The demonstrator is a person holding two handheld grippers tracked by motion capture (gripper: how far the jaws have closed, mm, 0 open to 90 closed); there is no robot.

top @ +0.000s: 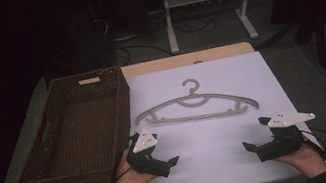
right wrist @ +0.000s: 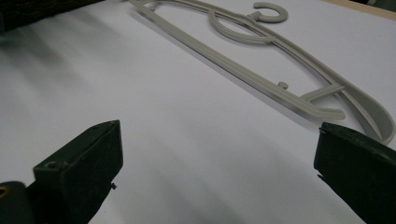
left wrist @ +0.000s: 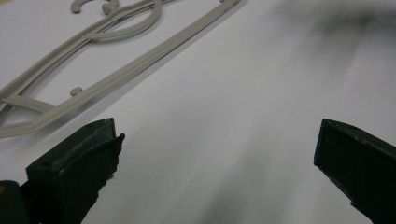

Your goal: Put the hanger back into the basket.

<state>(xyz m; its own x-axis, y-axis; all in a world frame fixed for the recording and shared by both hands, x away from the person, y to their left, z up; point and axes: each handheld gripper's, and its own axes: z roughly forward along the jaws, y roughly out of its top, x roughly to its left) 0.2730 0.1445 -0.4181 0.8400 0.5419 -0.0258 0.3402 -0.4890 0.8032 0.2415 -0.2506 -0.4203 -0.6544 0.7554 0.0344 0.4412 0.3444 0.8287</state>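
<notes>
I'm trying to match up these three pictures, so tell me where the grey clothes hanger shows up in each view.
High view: the hanger lies flat at the middle of the white sheet, right of the wicker basket.
Left gripper view: it runs across the upper left, beyond the open fingers.
Right gripper view: it runs from top centre to the right edge.
Shared landmark: the hanger's hook.

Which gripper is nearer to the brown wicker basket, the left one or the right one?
Left. The left gripper is just beside the basket, near its front right corner. The right gripper is far across the white sheet, on the other side.
</notes>
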